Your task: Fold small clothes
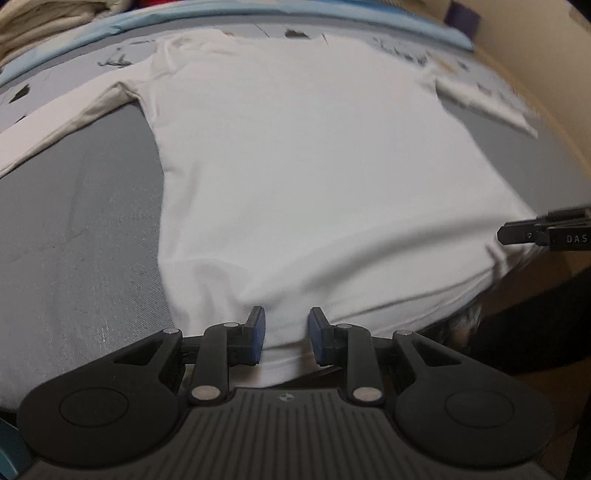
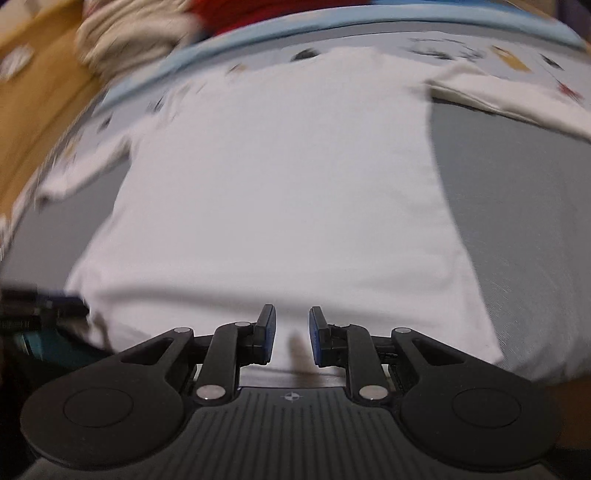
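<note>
Left wrist view: white T-shirt point(image 1: 314, 166) lies spread flat on the grey tabletop point(image 1: 74, 258), collar end far, hem near, both sleeves out to the sides. Left sleeve point(image 1: 62, 118) reaches toward the frame edge, right sleeve point(image 1: 484, 99) is blurred but looks flat too.

Left hand-held gripper point(image 1: 283, 332) sits at the near hem. Jaws stand partly apart with hem fabric bunched between them. Cloth fills most of the gap, but I cannot tell whether the pads actually press on it.

Right hand-held gripper point(image 2: 291, 332) is at the hem as well, toward the shirt's other corner. Same picture: jaws partly apart, cloth lying between and under them, no clear pinch visible. Its finger also shows at the right edge of the left wrist view point(image 1: 517, 234), touching or just over the hem corner.

Progress, as a judgement: early. 0 folds visible. Body panel is 1 smooth layer, only a shallow ripple across it near the hem. Sleeves not tucked in. So the lay-out and flatten step looks done, or nearly done, and the whole fold is left: sleeves in, sides over, then hem up toward the collar.

Other clothes point(image 2: 140, 26), beige and red, are heaped beyond the far edge of the blue mat point(image 2: 155, 70), so more pieces probably wait after this 1.

Right wrist view is heavily motion-blurred on its left side; details there are unreliable.
</note>
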Available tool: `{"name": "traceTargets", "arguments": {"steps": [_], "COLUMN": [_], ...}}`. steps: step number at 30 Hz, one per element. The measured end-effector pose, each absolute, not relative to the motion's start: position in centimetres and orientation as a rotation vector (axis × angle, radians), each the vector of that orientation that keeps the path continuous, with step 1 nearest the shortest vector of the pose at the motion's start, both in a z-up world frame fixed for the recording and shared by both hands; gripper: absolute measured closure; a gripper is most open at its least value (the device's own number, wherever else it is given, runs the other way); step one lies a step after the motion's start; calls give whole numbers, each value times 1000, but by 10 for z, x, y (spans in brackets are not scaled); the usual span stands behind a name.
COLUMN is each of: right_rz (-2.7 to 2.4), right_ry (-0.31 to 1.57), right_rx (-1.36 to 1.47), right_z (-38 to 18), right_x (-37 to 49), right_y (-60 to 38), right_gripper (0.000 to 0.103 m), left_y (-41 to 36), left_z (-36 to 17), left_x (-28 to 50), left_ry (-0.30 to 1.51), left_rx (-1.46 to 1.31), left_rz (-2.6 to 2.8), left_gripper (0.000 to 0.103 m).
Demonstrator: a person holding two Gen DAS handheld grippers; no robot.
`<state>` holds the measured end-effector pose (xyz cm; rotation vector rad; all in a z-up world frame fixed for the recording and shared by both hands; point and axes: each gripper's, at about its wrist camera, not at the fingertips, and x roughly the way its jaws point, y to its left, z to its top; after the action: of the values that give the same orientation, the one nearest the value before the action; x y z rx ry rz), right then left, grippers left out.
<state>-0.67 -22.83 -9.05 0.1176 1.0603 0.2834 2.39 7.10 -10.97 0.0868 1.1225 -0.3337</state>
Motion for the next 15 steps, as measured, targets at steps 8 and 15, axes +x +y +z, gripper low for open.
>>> {"name": "traceTargets", "arguments": {"steps": [8,15], "right_rz": [364,511], "right_ry": [1042,990], "right_rx": [-4,-145], "right_z": [-96,-97], "right_x": [-9,-22], "right_y": [-205,-176], "right_gripper": [69,63], "left_y": [57,75], "left_z": [-122,-97], "left_x": [14,14], "left_ry": [1126,1099], "left_rx": [232,138], "left_rz": [-373,-335], "left_gripper": [74,102]}}
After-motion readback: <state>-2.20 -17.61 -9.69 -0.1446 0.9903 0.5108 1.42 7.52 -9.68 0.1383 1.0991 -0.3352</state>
